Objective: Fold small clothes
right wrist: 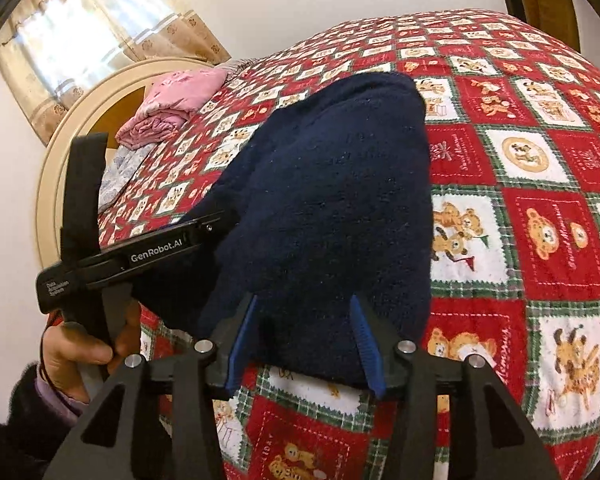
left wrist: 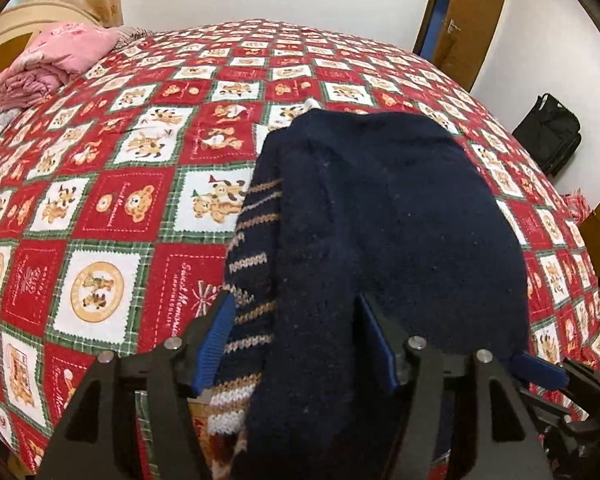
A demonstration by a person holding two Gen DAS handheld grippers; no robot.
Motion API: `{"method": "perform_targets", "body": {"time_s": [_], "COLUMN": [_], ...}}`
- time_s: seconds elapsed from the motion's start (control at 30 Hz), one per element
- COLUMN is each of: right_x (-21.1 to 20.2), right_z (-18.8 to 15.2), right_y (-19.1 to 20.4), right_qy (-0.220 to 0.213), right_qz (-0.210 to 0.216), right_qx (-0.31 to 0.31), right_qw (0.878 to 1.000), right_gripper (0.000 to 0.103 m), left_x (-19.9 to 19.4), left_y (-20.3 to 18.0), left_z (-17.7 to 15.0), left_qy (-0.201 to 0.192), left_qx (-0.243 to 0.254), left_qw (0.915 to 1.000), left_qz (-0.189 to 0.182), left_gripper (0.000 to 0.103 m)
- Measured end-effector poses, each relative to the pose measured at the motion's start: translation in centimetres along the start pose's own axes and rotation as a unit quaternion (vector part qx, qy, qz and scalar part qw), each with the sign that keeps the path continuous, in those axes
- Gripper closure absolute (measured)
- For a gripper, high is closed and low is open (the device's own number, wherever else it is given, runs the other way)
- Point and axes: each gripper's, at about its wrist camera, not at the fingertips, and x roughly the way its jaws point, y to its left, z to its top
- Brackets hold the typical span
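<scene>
A small navy knit sweater (left wrist: 380, 216) with tan and white stripes along one side lies folded on the red patterned bedspread (left wrist: 112, 200). My left gripper (left wrist: 296, 320) has its blue pads spread either side of the sweater's near edge, jaws open around the fabric. In the right wrist view the sweater (right wrist: 324, 208) is a dark folded bundle. My right gripper (right wrist: 304, 320) is open with its blue pads at the bundle's near edge. The left gripper (right wrist: 204, 228) shows there at the bundle's left side, held by a hand (right wrist: 76, 352).
A folded pink quilt (left wrist: 56, 60) lies at the bed's far left by the round headboard (right wrist: 80, 128). A wooden door (left wrist: 468, 20) and a black bag (left wrist: 548, 132) stand past the bed's right side. A curtained window (right wrist: 84, 20) is behind the headboard.
</scene>
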Motion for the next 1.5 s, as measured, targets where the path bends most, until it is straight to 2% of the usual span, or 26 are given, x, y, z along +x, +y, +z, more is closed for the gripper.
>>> {"method": "perform_targets", "body": {"time_s": [0.1,0.2,0.3,0.37,0.5,0.53,0.6,0.77,0.87,0.93,1.0,1.1,1.2,1.33,1.4,1.5], "right_x": [-1.4,-2.2,-2.3,-2.2,-2.1,-2.0,-1.8,-1.4,-1.2,-0.9,-0.7,-0.8,-0.6,-0.8,-0.9,-0.6], "right_z": [0.0,0.0,0.2,0.7,2.0,2.3,2.6,2.1,2.1,2.4,2.8,3.1,2.9,2.3,2.4,3.2], "right_y": [-0.9,-2.4,-4.1,-5.1,-5.5,-5.6,-5.7,-6.5,-6.8,-7.0,-7.2,-7.2,-7.3,-7.4,-7.4,-7.6], "right_qy": [-0.022,-0.034,-0.026,-0.020,-0.028,-0.028,-0.029,-0.029,-0.030,-0.027,-0.027,-0.034,-0.032,-0.034,-0.037,-0.037], "right_qz": [-0.004,-0.040,-0.043,-0.030,-0.012,-0.010,-0.012,-0.012,-0.019,-0.019,-0.016,-0.013,-0.003,-0.018,-0.027,-0.035], "right_qx": [0.026,0.053,0.097,0.120,0.127,0.128,0.133,0.153,0.151,0.156,0.160,0.159,0.165,0.151,0.142,0.141], "right_qw": [0.999,0.997,0.994,0.992,0.991,0.991,0.991,0.988,0.988,0.987,0.987,0.987,0.986,0.988,0.989,0.989], "right_gripper": [0.053,0.042,0.042,0.042,0.040,0.039,0.035,0.034,0.034,0.034,0.034,0.034,0.034,0.034,0.034,0.034], "left_x": [0.2,0.4,0.0,-0.3,-1.1,-1.2,-0.8,0.9,2.0,2.3,1.7,1.1,1.8,3.5,3.8,4.0], "left_y": [0.1,0.2,0.4,0.6,1.0,1.1,1.5,2.9,3.1,2.8,2.0,0.5,0.1,1.2,2.0,2.2], "left_z": [0.0,0.1,0.3,0.5,1.3,1.5,1.9,1.9,1.5,1.5,1.9,3.1,3.8,3.1,2.5,2.3], "left_qy": [-0.001,0.000,0.009,0.014,0.005,0.002,0.006,0.040,0.065,0.083,0.075,0.060,0.063,0.087,0.087,0.093], "left_qx": [-0.005,-0.006,-0.014,-0.020,-0.037,-0.040,-0.050,-0.079,-0.100,-0.117,-0.112,-0.069,-0.045,-0.059,-0.084,-0.101], "left_qw": [1.0000,1.0000,0.9999,0.9996,0.9982,0.9981,0.9979,0.9954,0.9915,0.9867,0.9870,0.9943,0.9967,0.9938,0.9911,0.9887], "left_qz": [0.002,0.005,-0.003,-0.016,-0.047,-0.047,-0.041,-0.036,-0.052,-0.077,-0.088,-0.055,-0.025,-0.037,-0.056,-0.061], "left_gripper": [0.033,0.030,0.027,0.026,0.008,0.007,0.007,0.007,0.007,0.007,0.007,0.007,0.007,0.007,0.006,0.004]}}
